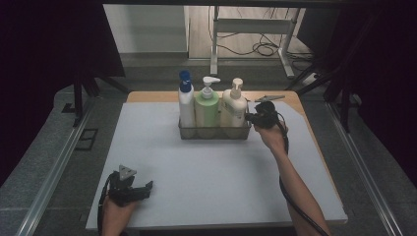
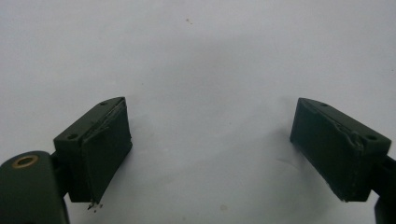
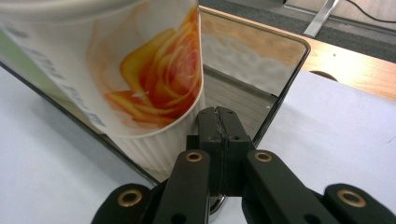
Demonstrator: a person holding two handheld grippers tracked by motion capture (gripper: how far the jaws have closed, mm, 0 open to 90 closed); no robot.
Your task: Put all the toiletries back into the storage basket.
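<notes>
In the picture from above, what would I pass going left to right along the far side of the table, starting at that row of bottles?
Blue-capped white bottle → green pump bottle → cream pump bottle, all three standing in one mesh basket → right gripper at the basket's right end, jaws shut on its rim.

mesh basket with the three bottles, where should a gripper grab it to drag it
Judging by its shape, the thin upright rim of the basket suits two jaws best. Its right end wall, where the right gripper sits shut, is free of bottles; the cream bottle stands just inside.
</notes>
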